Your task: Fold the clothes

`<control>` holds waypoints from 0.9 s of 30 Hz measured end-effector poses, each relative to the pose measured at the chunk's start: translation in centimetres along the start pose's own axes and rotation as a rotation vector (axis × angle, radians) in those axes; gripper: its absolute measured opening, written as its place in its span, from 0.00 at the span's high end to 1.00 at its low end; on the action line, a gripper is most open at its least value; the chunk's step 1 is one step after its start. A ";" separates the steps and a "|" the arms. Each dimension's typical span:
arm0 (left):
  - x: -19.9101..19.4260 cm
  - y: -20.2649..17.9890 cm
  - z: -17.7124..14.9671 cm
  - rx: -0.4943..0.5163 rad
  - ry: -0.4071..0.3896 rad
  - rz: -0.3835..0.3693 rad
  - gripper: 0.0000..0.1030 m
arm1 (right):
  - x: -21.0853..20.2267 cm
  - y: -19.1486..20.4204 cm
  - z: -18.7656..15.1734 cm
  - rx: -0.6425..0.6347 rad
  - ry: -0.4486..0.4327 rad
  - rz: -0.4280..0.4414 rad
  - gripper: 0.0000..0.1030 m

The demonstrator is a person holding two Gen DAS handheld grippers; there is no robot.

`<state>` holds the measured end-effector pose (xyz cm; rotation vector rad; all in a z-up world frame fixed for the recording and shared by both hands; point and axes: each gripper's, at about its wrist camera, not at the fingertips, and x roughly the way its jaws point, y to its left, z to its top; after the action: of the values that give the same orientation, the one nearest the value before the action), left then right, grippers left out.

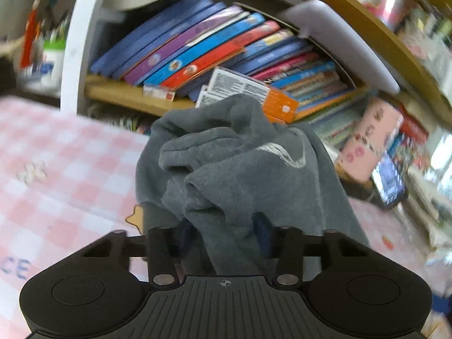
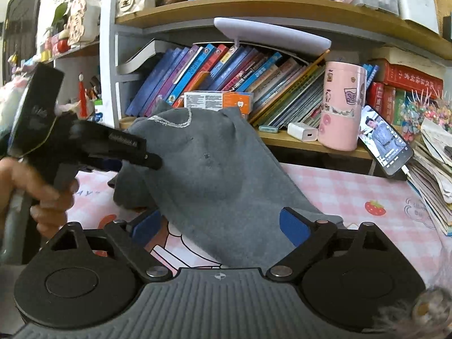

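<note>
garment [image 2: 209,169] one, grippers two, left gripper [image 1: 223,226] clamped

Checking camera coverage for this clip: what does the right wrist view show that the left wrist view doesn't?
Only the right wrist view: its open right gripper around the cloth's lower end, a white charger, and the left gripper from the side.
Only the left wrist view: fabric bunched in the shut left gripper.
Both: grey garment, pink checked tablecloth, bookshelf.
</note>
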<state>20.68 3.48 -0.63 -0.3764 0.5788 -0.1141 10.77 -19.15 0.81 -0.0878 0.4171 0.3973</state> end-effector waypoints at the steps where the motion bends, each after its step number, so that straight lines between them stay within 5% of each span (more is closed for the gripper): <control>1: 0.1 0.3 0.2 -0.023 0.001 -0.012 0.74 | 0.1 0.1 -0.1 -0.008 0.008 -0.004 0.09; 6: -2.0 0.8 1.5 -0.022 -0.068 0.045 0.84 | 0.5 0.9 -0.7 -0.032 0.024 -0.011 0.08; 8: -3.7 -0.3 -0.5 0.088 -0.072 0.048 0.86 | -0.1 1.5 -0.8 -0.065 -0.017 -0.030 0.01; 13: -8.2 -3.0 -5.4 0.362 -0.083 0.055 0.87 | -1.1 2.6 -0.9 -0.131 -0.089 -0.016 0.00; 17: -11.8 -5.2 -9.4 0.581 -0.092 0.060 0.84 | -2.2 1.5 -0.2 -0.035 -0.178 -0.024 0.00; 22: -16.1 -7.7 -14.0 0.840 -0.101 0.065 0.66 | -2.7 -1.5 0.9 0.201 -0.173 0.038 0.00; 25: -17.7 -7.6 -14.5 0.864 -0.103 0.051 0.43 | -2.5 -2.0 1.1 0.254 -0.119 0.140 0.00; 27: -19.1 -6.9 -13.6 0.832 -0.105 0.027 0.40 | -2.6 -1.4 1.1 0.238 -0.106 0.177 0.00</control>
<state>-2.78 -3.25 1.25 0.4317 0.3887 -0.2932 9.59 -21.22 2.89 0.2023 0.3655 0.5211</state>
